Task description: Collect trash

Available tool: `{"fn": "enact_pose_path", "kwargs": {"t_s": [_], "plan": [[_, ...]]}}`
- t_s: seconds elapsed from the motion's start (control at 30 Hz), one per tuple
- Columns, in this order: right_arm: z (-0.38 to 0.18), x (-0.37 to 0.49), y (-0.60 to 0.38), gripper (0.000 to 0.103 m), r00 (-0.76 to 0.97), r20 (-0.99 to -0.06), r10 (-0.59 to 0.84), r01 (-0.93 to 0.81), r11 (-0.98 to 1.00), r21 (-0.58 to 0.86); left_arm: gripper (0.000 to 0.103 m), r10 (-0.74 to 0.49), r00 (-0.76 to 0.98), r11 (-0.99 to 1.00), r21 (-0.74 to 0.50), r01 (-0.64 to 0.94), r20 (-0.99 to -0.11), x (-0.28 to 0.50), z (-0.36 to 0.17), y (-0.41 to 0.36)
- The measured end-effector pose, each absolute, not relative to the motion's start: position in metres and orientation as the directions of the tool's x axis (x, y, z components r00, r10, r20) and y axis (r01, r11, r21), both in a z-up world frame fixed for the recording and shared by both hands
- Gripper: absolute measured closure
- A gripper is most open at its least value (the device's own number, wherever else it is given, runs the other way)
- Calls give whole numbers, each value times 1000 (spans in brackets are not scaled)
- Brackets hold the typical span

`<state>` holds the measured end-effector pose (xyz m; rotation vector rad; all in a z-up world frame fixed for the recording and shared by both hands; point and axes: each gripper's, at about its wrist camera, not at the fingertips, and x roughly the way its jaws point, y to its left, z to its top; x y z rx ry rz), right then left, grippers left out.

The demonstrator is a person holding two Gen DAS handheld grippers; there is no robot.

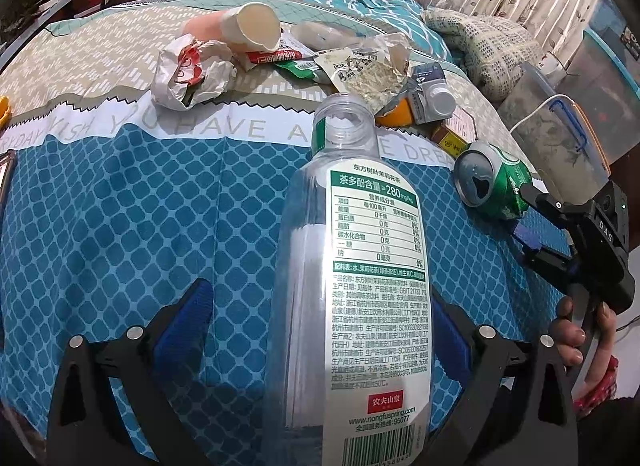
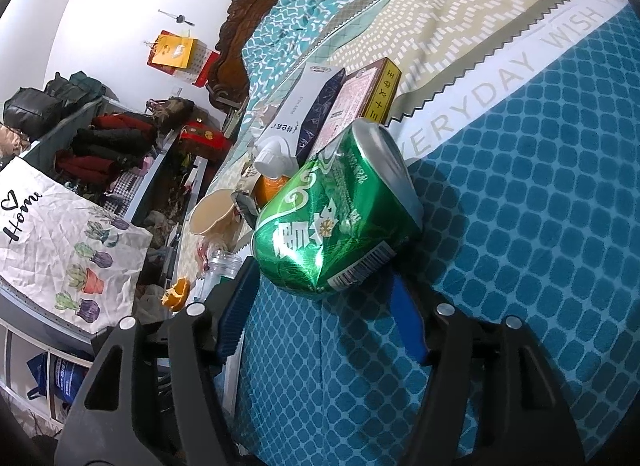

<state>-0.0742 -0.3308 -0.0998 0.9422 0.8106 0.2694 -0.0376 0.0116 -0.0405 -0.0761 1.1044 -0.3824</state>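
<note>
Two grippers: we hold one in each hand above a bed with a blue diamond-pattern cover.
Far left on the bed: we see a crumpled paper wrapper, with a dented paper cup lying on its side just behind it.
Middle pile: snack packets, a small carton with a white cap and a brown box lie close together.
Left gripper: our fingers stand on either side of a clear, capless plastic bottle; the right one lies against its wall, the left one sits apart from it, so we cannot tell if the bottle is pinched.
Right gripper: the fingers are spread around the base of a crushed green can, with no clear press on it.
Can: it lies on its side on the blue cover, right of the bottle, just in front of the carton and box.
Far right: a hand grips the right gripper's handle.
</note>
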Motion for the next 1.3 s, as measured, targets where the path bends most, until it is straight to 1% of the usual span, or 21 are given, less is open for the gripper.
{"fn": "enact_pose_path", "kwargs": {"t_s": [0.23, 0.3, 0.37, 0.63, 0.73, 0.83, 0.9, 0.97, 1.03, 1.13, 1.3], "plan": [[-97, -73, -327, 31, 679, -491, 546, 111, 585, 804, 9, -340, 392, 932, -250, 263, -855, -38, -40, 12], [-96, -72, -324, 24, 682, -475, 556, 93, 579, 810, 9, -342, 391, 931, -253, 262, -854, -37, -40, 12], [-94, -71, -320, 21, 682, -464, 565, 75, 577, 813, 9, -345, 391, 931, -256, 262, -853, -37, -40, 12], [-92, -72, -315, 21, 685, -460, 565, 69, 578, 813, 9, -348, 391, 929, -260, 262, -852, -37, -40, 13], [-95, -75, -319, 23, 690, -458, 560, 75, 574, 816, 9, -348, 391, 929, -259, 263, -852, -37, -40, 13], [-99, -78, -325, 31, 700, -456, 549, 99, 558, 824, 9, -348, 391, 930, -258, 263, -852, -37, -40, 13], [-103, -81, -331, 37, 706, -457, 542, 117, 547, 829, 9, -344, 392, 930, -253, 265, -853, -36, -40, 12], [-107, -82, -337, 47, 709, -461, 534, 136, 537, 833, 9, -340, 392, 931, -248, 268, -855, -36, -40, 11], [-110, -84, -342, 51, 712, -460, 531, 151, 525, 838, 9, -339, 393, 931, -245, 270, -855, -36, -40, 11], [-110, -86, -343, 52, 711, -462, 530, 154, 524, 838, 9, -335, 394, 932, -240, 272, -856, -36, -41, 11], [-108, -85, -342, 51, 709, -465, 529, 154, 528, 835, 9, -332, 396, 932, -234, 276, -856, -35, -41, 9]]}}
